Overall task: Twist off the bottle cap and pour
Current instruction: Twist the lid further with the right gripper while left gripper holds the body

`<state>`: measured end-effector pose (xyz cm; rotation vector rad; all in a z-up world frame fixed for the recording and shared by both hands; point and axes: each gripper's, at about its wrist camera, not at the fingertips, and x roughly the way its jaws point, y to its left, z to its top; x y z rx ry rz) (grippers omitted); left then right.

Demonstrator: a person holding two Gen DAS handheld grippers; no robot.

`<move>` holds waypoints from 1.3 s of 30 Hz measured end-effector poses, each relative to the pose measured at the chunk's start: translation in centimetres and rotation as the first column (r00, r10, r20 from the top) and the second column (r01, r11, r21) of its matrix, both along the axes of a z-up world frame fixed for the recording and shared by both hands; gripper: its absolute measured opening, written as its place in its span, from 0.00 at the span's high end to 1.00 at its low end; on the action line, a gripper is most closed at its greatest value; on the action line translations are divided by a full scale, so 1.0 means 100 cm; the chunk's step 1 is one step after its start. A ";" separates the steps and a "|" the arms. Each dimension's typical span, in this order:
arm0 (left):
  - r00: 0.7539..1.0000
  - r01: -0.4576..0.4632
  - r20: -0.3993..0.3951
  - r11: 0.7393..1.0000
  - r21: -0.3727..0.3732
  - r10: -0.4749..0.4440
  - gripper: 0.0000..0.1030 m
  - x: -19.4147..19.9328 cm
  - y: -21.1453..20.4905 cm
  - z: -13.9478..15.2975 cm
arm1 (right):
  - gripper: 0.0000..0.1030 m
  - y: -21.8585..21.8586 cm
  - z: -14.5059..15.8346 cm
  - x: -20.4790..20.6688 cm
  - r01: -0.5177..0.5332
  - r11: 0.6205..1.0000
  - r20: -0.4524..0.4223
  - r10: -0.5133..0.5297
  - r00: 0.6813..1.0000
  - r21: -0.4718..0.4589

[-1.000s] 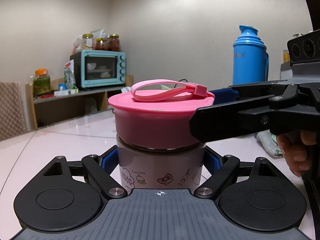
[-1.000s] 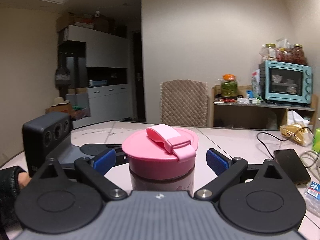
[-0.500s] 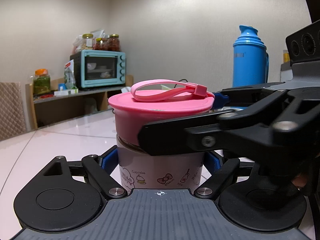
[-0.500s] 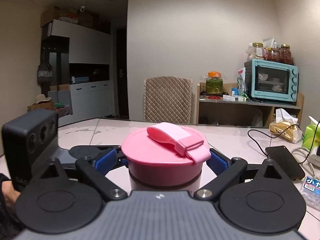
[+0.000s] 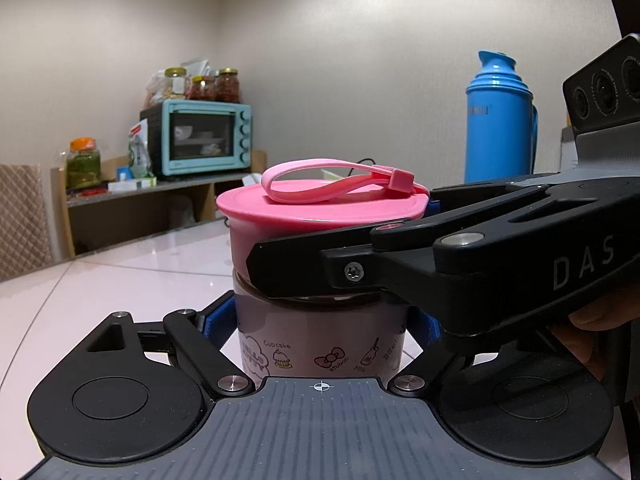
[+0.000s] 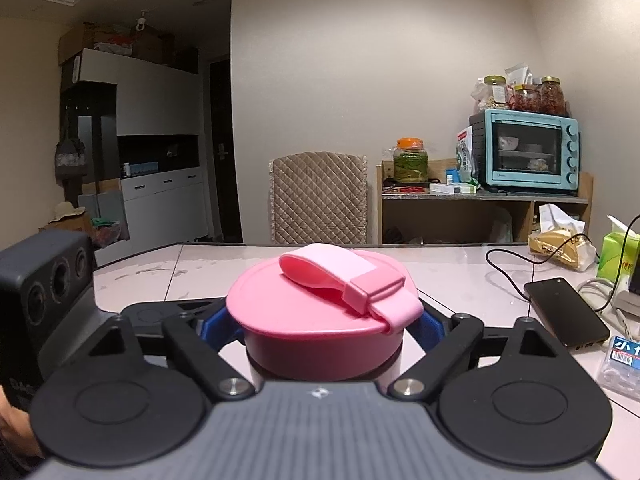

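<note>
The left gripper clamps the printed white body of the bottle, which stands upright on the pale table. Just above, the right gripper has just been closing its jaws and now presses its blue pads onto the pink cap — strap folded across the top. Farther back sit a black phone, a blue thermos and a teal oven.

Pink cap, cartoon-printed white bottle, turquoise oven.
</note>
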<state>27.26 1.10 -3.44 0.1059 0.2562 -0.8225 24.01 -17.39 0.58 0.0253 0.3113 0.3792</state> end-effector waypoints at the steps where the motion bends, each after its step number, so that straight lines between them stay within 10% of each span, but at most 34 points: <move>1: 1.000 0.000 0.000 1.000 0.000 0.000 0.13 0.000 0.000 0.000 | 0.16 -0.001 0.000 0.000 -0.005 1.000 0.003 0.005 1.000 0.005; 20: 1.000 0.000 0.000 1.000 0.000 0.000 0.13 0.000 0.000 0.000 | 0.17 -0.023 0.002 0.009 -0.247 0.968 0.023 0.248 0.968 -0.036; 39: 1.000 0.000 0.001 1.000 0.001 0.000 0.13 0.001 -0.001 -0.001 | 0.17 -0.065 0.003 0.048 -0.624 0.781 0.051 0.623 0.780 0.004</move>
